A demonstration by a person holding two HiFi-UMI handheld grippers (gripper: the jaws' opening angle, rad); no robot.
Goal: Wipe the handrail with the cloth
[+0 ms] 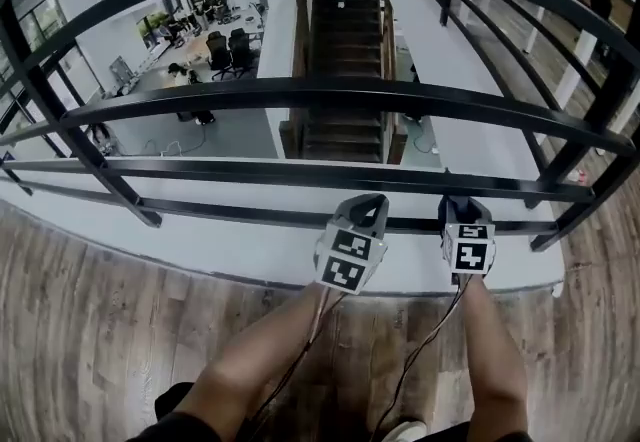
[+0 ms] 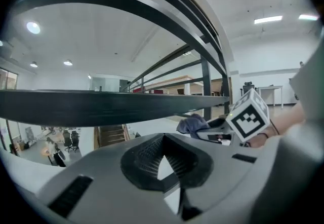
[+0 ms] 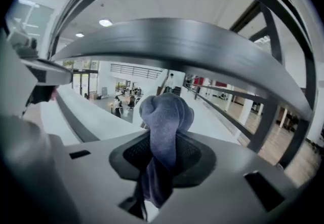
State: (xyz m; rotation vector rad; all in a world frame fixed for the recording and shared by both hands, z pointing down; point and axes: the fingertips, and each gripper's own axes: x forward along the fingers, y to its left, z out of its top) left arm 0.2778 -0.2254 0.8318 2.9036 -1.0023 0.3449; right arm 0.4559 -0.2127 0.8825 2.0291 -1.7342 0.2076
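The black metal handrail (image 1: 330, 94) runs across the head view as several horizontal bars. My right gripper (image 1: 461, 204) is up at the lowest bar (image 1: 240, 214) and is shut on a bunched blue-grey cloth (image 3: 166, 114). In the right gripper view (image 3: 165, 159) the cloth sticks up just under a wide dark bar (image 3: 192, 45); I cannot tell whether they touch. My left gripper (image 1: 368, 202) is beside it on the left, jaws shut and empty (image 2: 163, 156), under a bar (image 2: 101, 106). The left gripper view also shows the cloth (image 2: 192, 125) and the right gripper's marker cube (image 2: 248, 115).
Beyond the railing is a drop to a lower floor with a staircase (image 1: 345, 60) and desks with chairs (image 1: 225, 48). A white ledge (image 1: 200, 245) runs under the rail. I stand on a wooden floor (image 1: 90, 330). Upright posts (image 1: 60, 110) divide the railing.
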